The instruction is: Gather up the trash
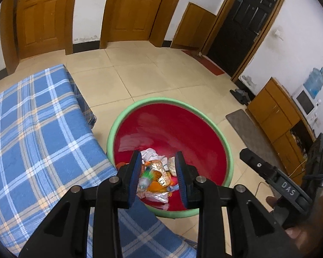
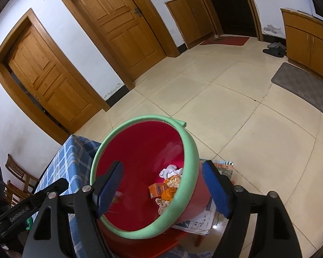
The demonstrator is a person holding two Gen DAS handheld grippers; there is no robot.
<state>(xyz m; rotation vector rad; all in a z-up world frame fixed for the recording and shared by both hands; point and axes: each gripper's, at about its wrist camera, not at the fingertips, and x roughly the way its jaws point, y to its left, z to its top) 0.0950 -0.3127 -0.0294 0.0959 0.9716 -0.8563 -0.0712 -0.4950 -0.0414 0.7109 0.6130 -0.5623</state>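
We hold the left gripper [image 1: 158, 177] over the red bin [image 1: 204, 150], its blue pads [image 1: 134, 178] set apart with nothing between them — the trash [image 1: 159, 172] lies below in the bin's bottom: crumpled white paper, foil wrappers, orange packets and a small bottle with a green label [image 1: 146, 177]. The bin, rimmed in green, stands just beside the table under its blue checked cloth [image 1: 32, 129]. At right, the other gripper's black body juts into the left view.

Our right gripper [image 2: 163, 190] is spread wide and straddles the bin's green rim [image 2: 189, 172] — one pad [image 2: 109, 187] over the red interior, the other [image 2: 215, 189] outside the wall; we cannot tell whether either touches it. It grips nothing. An orange box [image 2: 158, 190] and white paper [image 2: 169, 169] show inside. Printed papers [image 2: 202, 221] lie under the bin's outer side.

Beyond, cream floor tiles [image 2: 236, 111] run to a grey mat [image 2: 305, 86], two wooden doors [image 2: 120, 21] and a dark doorway [image 1: 245, 25].
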